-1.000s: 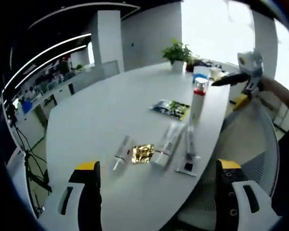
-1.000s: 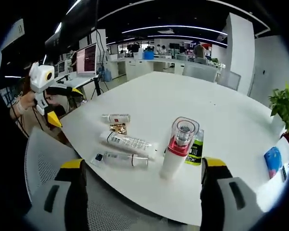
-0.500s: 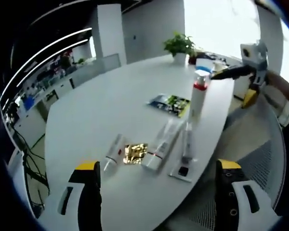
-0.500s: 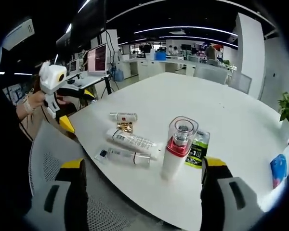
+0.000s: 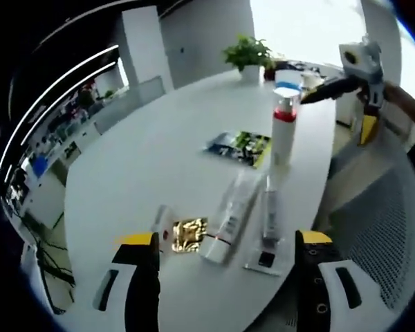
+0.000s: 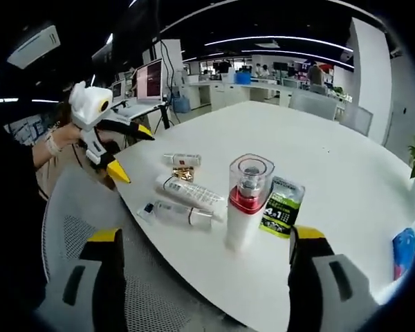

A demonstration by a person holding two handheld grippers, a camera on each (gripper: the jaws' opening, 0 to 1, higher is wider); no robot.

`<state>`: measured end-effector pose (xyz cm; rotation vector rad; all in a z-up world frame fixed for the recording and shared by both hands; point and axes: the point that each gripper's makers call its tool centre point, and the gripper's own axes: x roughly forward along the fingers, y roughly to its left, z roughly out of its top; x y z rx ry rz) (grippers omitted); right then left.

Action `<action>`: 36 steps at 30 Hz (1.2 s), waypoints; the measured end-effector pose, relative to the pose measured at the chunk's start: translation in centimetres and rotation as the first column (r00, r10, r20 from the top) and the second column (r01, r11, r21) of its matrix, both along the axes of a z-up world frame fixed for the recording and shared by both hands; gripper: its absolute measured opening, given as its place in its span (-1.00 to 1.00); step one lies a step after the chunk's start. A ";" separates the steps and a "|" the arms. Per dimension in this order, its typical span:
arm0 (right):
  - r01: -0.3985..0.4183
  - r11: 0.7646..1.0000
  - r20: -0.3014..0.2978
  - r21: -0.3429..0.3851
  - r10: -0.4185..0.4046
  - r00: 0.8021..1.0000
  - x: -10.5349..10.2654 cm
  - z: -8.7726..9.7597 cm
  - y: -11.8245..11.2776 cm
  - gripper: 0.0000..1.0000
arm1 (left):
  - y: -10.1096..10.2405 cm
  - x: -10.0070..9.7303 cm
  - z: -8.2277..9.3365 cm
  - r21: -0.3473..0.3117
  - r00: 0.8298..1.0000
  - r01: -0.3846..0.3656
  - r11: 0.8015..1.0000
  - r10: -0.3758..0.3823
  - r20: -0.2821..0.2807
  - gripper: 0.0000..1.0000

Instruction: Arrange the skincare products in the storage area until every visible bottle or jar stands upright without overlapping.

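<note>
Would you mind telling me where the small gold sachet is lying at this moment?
In the left gripper view, the gold sachet lies flat on the white table, between the small tube and the larger white tube. In the right gripper view it sits beside the small tube, near the table's edge.

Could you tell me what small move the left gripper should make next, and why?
Probably lower the open left gripper onto the white tube lying flat just ahead. Only the pump bottle stands upright; the tubes lie on the table, and both grippers are empty.
</note>
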<state>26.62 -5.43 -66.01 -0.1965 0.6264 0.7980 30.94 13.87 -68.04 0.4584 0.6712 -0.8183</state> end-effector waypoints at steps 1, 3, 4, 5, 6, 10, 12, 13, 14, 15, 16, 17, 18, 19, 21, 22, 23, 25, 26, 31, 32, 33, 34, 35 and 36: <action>-0.005 1.000 0.000 0.000 0.005 1.000 0.0 0.0 -0.1 0.99 | -0.4 0.2 -0.2 0.019 1.000 0.019 1.000 -0.019 -0.005 0.50; -0.004 1.000 0.008 0.009 0.004 1.000 0.1 0.0 -0.2 0.99 | -1.0 0.5 -0.8 0.060 0.998 0.063 0.996 -0.062 -0.003 0.39; -0.010 1.000 0.012 0.015 0.010 1.000 0.1 0.1 -0.2 0.99 | -1.3 0.6 -1.2 0.070 0.997 0.072 0.995 -0.071 -0.015 0.36; -0.014 1.000 0.011 0.021 0.013 1.000 0.1 0.1 -0.1 0.99 | -1.5 0.7 -1.5 0.084 0.995 0.094 0.992 -0.092 -0.023 0.29; -0.015 1.000 0.010 0.024 0.015 1.000 0.2 0.0 -0.1 0.99 | -1.8 0.9 -2.1 0.101 0.991 0.136 0.985 -0.134 -0.032 0.22; -0.028 0.999 0.012 0.029 0.027 1.000 0.2 -0.6 0.2 0.99 | -1.9 1.9 -4.6 0.205 0.979 0.202 0.958 -0.189 -0.081 0.07; -0.025 0.999 -0.008 0.023 0.025 1.000 0.2 -1.2 0.2 0.99 | -2.1 2.4 -5.2 0.232 0.971 0.234 0.944 -0.218 -0.096 0.00; -0.019 1.000 -0.007 0.015 0.019 1.000 0.2 -1.4 0.1 0.99 | -2.4 2.8 -5.7 0.237 0.968 0.246 0.940 -0.225 -0.112 -0.03; -0.013 1.000 -0.005 0.015 0.013 1.000 0.3 -1.5 0.0 0.99 | -2.8 3.2 -6.0 0.242 0.960 0.274 0.931 -0.252 -0.118 -0.05; -0.003 1.000 -0.004 0.021 0.003 1.000 0.4 -1.4 0.0 0.99 | -3.0 3.3 -6.1 0.241 0.958 0.281 0.929 -0.259 -0.119 -0.06; 0.011 0.999 -0.005 0.035 -0.011 1.000 0.5 -1.3 -0.1 0.99 | -3.5 3.4 -6.6 0.234 0.952 0.299 0.925 -0.272 -0.142 -0.07; 0.021 0.999 -0.008 0.043 -0.021 1.000 0.6 -1.2 -0.2 0.99 | -3.8 3.6 -7.1 0.246 0.944 0.322 0.914 -0.291 -0.156 -0.06; 0.026 0.999 -0.006 0.044 -0.025 1.000 0.6 -1.1 -0.3 0.99 | -3.9 3.9 -7.3 0.255 0.945 0.320 0.912 -0.287 -0.158 -0.06; 0.031 0.999 0.000 0.044 -0.031 1.000 0.7 -1.0 -0.4 0.99 | -4.2 4.1 -7.7 0.260 0.940 0.333 0.906 -0.296 -0.171 -0.07; 0.036 0.998 0.003 0.042 -0.036 0.999 0.7 -1.0 -0.5 0.99 | -4.6 4.2 -8.1 0.259 0.932 0.353 0.899 -0.313 -0.183 -0.10; 0.043 0.998 0.000 0.040 -0.043 0.999 0.7 -1.0 -0.6 0.99 | -4.9 4.2 -8.2 0.258 0.928 0.363 0.895 -0.322 -0.189 -0.12; 0.045 0.998 0.001 0.039 -0.045 0.999 0.8 -1.0 -0.7 0.99 | -5.0 4.2 -8.4 0.258 0.924 0.372 0.892 -0.327 -0.199 -0.15; 0.049 0.998 -0.001 0.039 -0.049 0.999 0.8 -1.0 -0.8 0.99 | -5.4 4.4 -8.9 0.249 0.914 0.391 0.886 -0.342 -0.220 -0.19; 0.052 0.998 -0.003 0.038 -0.052 0.999 0.8 -1.0 -0.8 0.99 | -5.4 4.6 -9.0 0.250 0.911 0.396 0.884 -0.345 -0.225 -0.21; 0.062 0.997 -0.003 0.043 -0.062 0.998 1.1 -0.9 -0.8 0.99 | -5.4 4.5 -10.0 0.247 0.893 0.419 0.874 -0.349 -0.284 -0.24; 0.064 0.997 -0.005 0.042 -0.064 0.998 1.2 -1.0 -0.9 0.99 | -5.4 4.4 -10.2 0.248 0.891 0.421 0.873 -0.346 -0.294 -0.24; 0.064 0.997 -0.004 0.042 -0.064 0.998 1.3 -1.0 -0.9 0.99 | -5.4 4.4 -10.3 0.245 0.890 0.421 0.873 -0.345 -0.298 -0.25; 0.063 0.997 -0.005 0.043 -0.063 0.998 1.3 -1.0 -0.8 0.99 | -5.4 4.4 -10.3 0.246 0.891 0.420 0.873 -0.347 -0.293 -0.26; 0.063 0.997 -0.005 0.043 -0.062 0.998 1.3 -1.0 -0.8 0.99 | -5.5 4.5 -10.3 0.246 0.893 0.420 0.874 -0.348 -0.287 -0.31; 0.062 0.997 -0.007 0.046 -0.062 0.998 1.4 -1.0 -0.8 0.99 | -5.5 4.5 -10.4 0.247 0.892 0.420 0.873 -0.348 -0.288 -0.35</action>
